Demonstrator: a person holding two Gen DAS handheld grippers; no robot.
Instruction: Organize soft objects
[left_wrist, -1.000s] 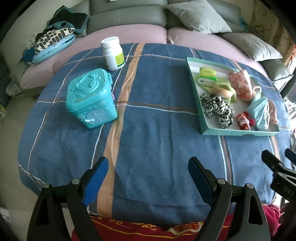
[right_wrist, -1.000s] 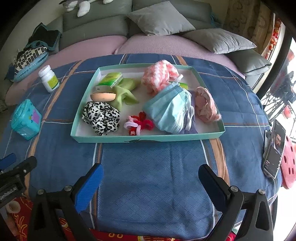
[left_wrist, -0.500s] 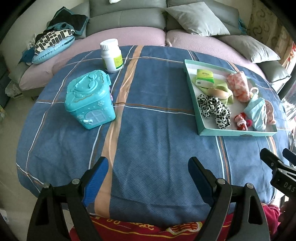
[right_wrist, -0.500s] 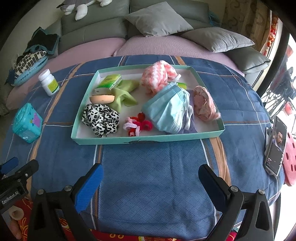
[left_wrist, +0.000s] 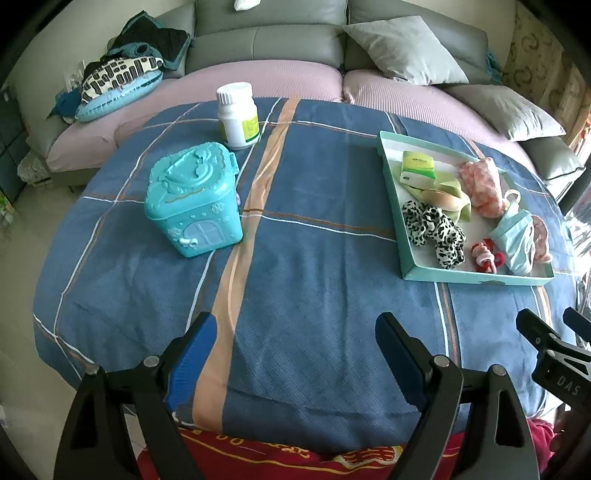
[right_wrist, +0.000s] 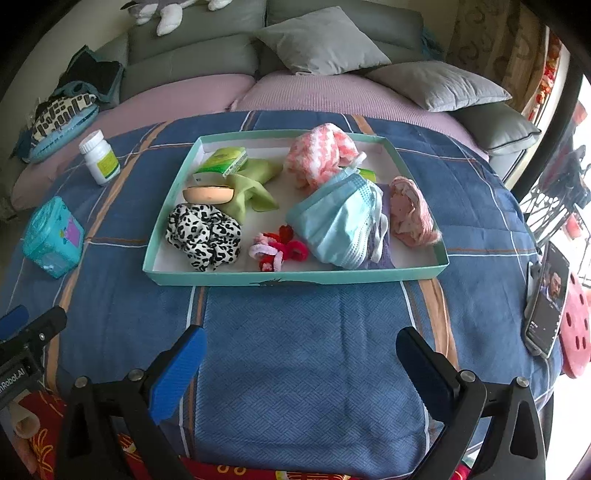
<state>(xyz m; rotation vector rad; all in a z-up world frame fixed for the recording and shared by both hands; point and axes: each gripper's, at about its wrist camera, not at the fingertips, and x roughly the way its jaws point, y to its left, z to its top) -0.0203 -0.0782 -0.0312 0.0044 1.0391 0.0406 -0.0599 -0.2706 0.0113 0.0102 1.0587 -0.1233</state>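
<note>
A teal tray (right_wrist: 295, 275) (left_wrist: 461, 275) on the blue plaid cloth holds soft things: a leopard-print scrunchie (right_wrist: 203, 236) (left_wrist: 434, 230), a light blue face mask (right_wrist: 340, 225) (left_wrist: 515, 240), a pink-white knitted piece (right_wrist: 321, 155) (left_wrist: 482, 182), a pink cloth (right_wrist: 410, 212), red and pink hair ties (right_wrist: 277, 249), a green cloth (right_wrist: 251, 184) and a green tissue pack (right_wrist: 225, 158). My left gripper (left_wrist: 295, 358) is open and empty over the cloth's near edge. My right gripper (right_wrist: 303, 365) is open and empty, in front of the tray.
A teal house-shaped box (left_wrist: 194, 201) (right_wrist: 53, 238) and a white pill bottle (left_wrist: 238, 116) (right_wrist: 99, 157) stand on the cloth left of the tray. A phone (right_wrist: 546, 299) leans at the right edge. A sofa with grey cushions (right_wrist: 321, 40) lies behind.
Both grippers have drawn back slightly from the table and stay open and empty. The objects have not moved.
</note>
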